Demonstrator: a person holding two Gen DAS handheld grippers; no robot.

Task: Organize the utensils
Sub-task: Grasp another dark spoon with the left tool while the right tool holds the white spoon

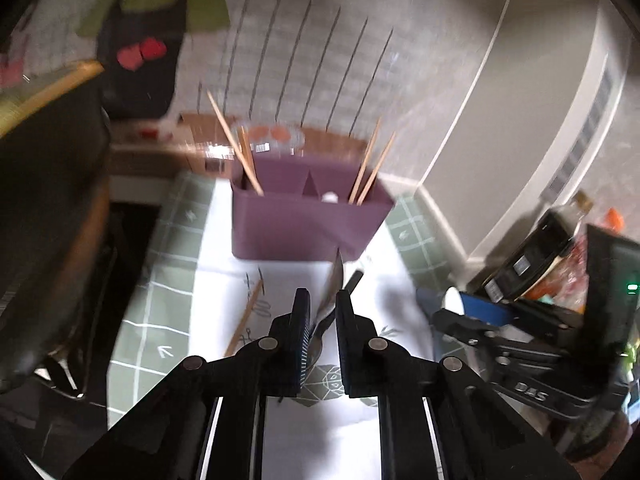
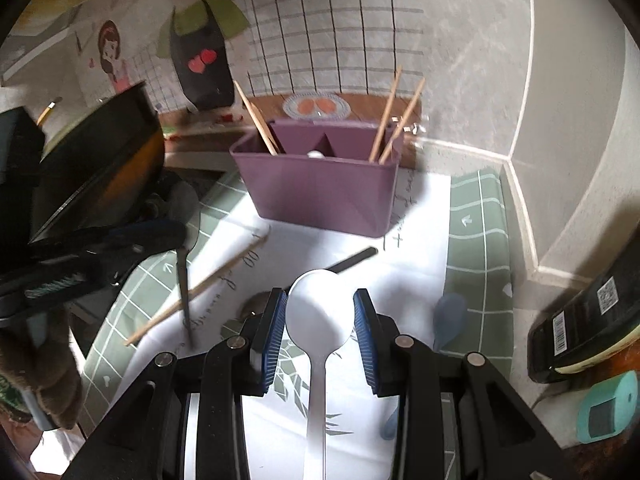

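Both grippers were black plastic linkages with round silver pivot pins. The left gripper [image 1: 323, 320] had dark ribbed pads; the right gripper [image 2: 321, 334] wore bright blue ribbed pads [image 2: 273, 336].

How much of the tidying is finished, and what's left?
Partly done. The purple organizer already holds chopsticks on both sides and something white in the middle. In hand: the left gripper grips a metal spoon; the right gripper straddles a white spoon, fingers seemingly not yet closed. Left on the mat: one chopstick, a black utensil, a blue spoon.
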